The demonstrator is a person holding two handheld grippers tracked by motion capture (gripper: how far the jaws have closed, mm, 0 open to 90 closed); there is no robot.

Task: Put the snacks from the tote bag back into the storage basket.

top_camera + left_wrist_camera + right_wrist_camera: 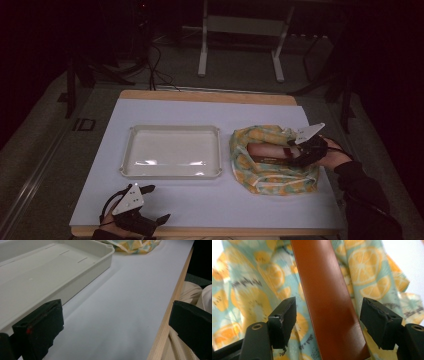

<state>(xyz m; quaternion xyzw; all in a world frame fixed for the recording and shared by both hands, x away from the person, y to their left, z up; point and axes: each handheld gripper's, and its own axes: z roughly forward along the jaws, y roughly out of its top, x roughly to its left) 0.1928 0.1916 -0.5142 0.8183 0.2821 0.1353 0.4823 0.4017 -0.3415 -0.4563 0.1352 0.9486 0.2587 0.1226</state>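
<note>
Right gripper (325, 322) jaws wide, straddling brown case (327, 297) in fruit-print bag (272, 160), nothing gripped. Centre on case, clear cloth, then close. Left gripper (145, 202) open, empty, idle beside tray (172, 172).

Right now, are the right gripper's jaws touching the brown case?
Apart. In the right gripper view, the right gripper stands open astride the brown case, with patterned cloth visible between each jaw and it.
</note>
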